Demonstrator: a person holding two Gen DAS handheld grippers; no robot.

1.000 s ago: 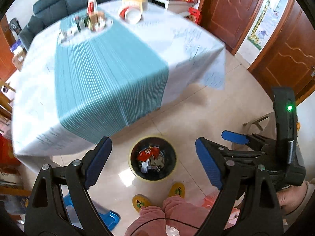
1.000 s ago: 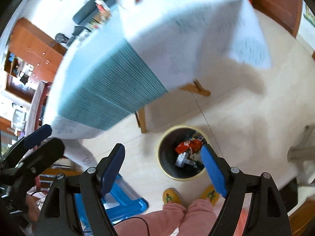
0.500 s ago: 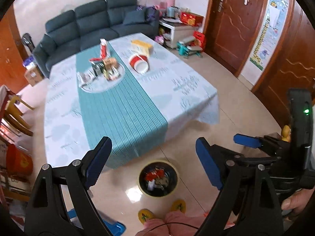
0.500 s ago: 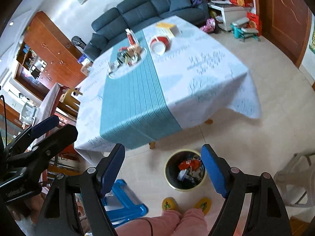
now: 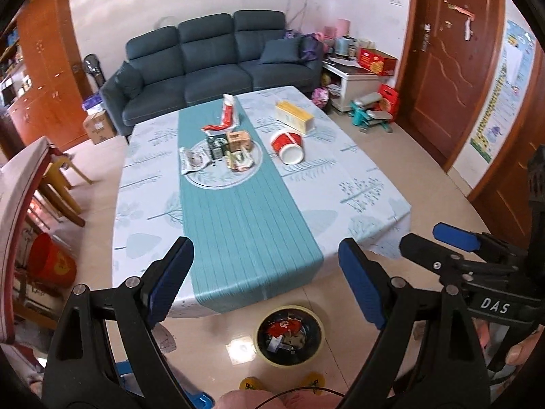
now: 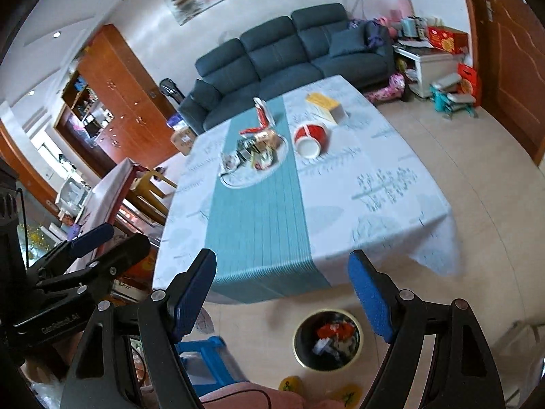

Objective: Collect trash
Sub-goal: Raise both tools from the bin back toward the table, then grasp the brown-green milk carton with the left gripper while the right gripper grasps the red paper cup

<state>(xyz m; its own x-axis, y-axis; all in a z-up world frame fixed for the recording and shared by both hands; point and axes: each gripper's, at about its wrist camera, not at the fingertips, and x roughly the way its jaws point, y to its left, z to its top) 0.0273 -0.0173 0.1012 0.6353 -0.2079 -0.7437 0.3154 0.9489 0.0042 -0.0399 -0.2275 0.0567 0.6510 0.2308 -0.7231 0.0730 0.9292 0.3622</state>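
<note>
The left gripper [image 5: 265,279] and right gripper [image 6: 282,293] hung with jaws wide apart, empty, above the trash bin [image 5: 318,322] beside the table [image 5: 357,184].

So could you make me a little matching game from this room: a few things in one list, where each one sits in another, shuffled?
Things:
1. red paper cup
2. trash bin
3. yellow box
4. red bucket

Places:
a. on the floor by the table's near edge
b. far right part of the table
c. on its side beside the runner
d. on the floor at far left

Pairs: 1-c, 2-a, 3-b, 4-d
</note>
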